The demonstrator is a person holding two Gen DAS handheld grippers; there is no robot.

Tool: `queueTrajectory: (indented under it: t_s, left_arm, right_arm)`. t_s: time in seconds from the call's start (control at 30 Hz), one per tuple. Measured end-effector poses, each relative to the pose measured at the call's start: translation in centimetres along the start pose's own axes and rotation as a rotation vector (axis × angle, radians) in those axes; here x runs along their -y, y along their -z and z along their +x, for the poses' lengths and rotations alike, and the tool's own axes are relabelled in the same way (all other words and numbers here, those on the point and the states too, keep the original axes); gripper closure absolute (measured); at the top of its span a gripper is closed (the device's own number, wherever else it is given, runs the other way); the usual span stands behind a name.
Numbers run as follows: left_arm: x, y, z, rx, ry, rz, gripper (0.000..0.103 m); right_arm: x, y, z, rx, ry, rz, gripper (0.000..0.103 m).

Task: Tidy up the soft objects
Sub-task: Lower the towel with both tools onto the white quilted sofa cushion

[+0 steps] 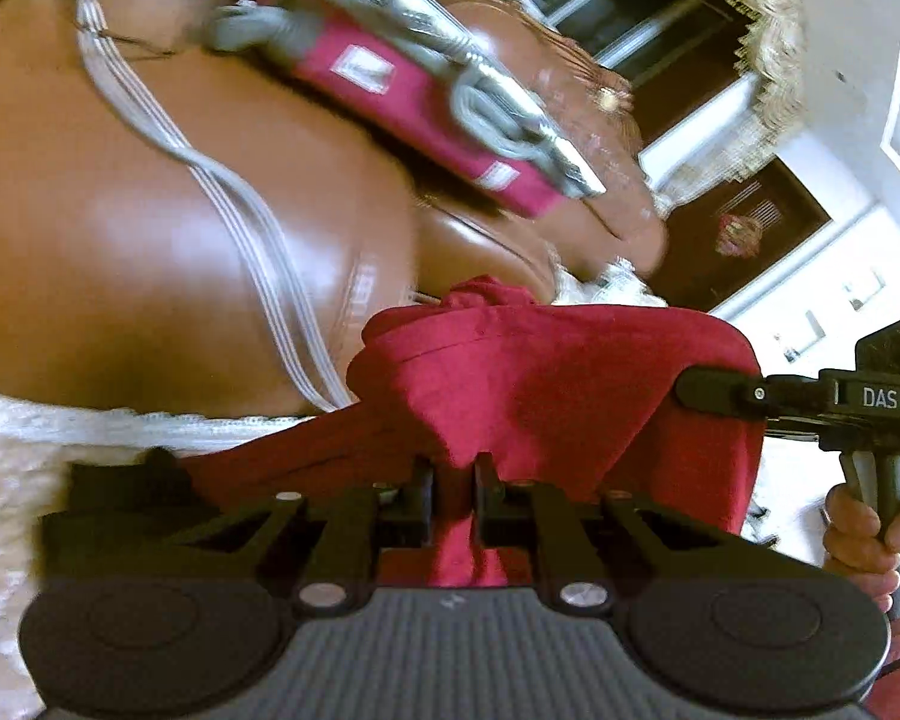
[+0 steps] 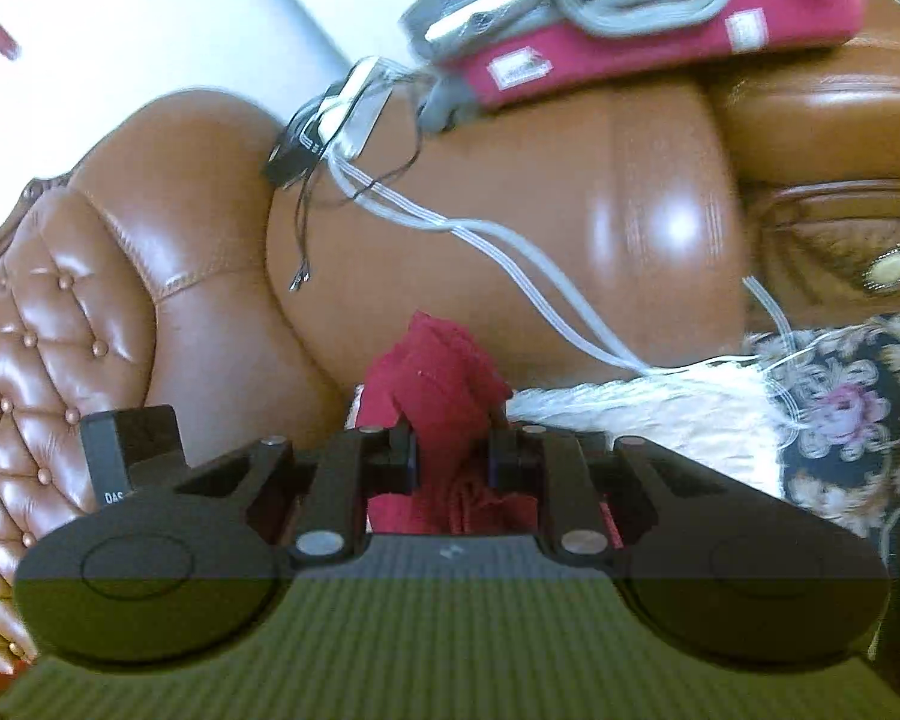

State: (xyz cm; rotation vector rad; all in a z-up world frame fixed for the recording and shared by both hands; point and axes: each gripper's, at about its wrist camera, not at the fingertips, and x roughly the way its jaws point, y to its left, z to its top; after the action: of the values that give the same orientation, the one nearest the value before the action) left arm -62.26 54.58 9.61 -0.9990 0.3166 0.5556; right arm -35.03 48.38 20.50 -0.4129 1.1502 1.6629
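A red cloth (image 1: 546, 384) hangs stretched between both grippers over a brown leather sofa (image 1: 120, 228). My left gripper (image 1: 453, 474) is shut on one edge of it, the fabric pinched between the pads. In the left wrist view the right gripper (image 1: 711, 391) comes in from the right, held by a hand (image 1: 864, 540), clamping the cloth's far corner. Seen from the right wrist, the right gripper (image 2: 453, 450) is shut on a bunched fold of the red cloth (image 2: 438, 384). A white fluffy throw (image 2: 642, 414) lies on the seat under the cloth.
A pink and grey bag (image 2: 660, 42) with silver straps rests on the sofa back (image 2: 510, 192), also the pink bag (image 1: 402, 96) in the left view. White cables (image 2: 510, 258) trail down the leather. A floral cushion (image 2: 840, 414) lies at right, a tufted armrest (image 2: 48, 360) at left.
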Motion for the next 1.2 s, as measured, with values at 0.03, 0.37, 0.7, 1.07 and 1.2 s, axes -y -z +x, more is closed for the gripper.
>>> queueTrajectory:
  t_s: [0.03, 0.37, 0.7, 1.07, 1.2]
  left_arm:
    - [0.5, -0.1, 0.3, -0.006, 0.016, 0.001, 0.090]
    - [-5.7, 1.2, 1.1, -0.083, 0.005, -0.092, 0.090]
    - [-16.9, 4.4, 0.3, -0.116, -0.071, -0.169, 0.089]
    - [-19.6, 5.0, 1.2, -0.133, -0.098, -0.150, 0.089]
    - [-19.2, 4.8, 1.6, -0.147, -0.120, -0.124, 0.087]
  right_arm:
    - [0.3, 0.1, -1.1, 0.013, 0.016, 0.002, 0.079]
    - [-0.5, 0.3, 0.7, -0.024, 0.048, 0.005, 0.079]
    - [-0.2, 3.8, 14.0, -0.212, 0.013, 0.072, 0.079]
    - [4.3, 5.4, 20.9, -0.288, 0.184, 0.042, 0.048]
    - [6.3, 6.3, 21.9, -0.317, 0.311, 0.009, 0.044]
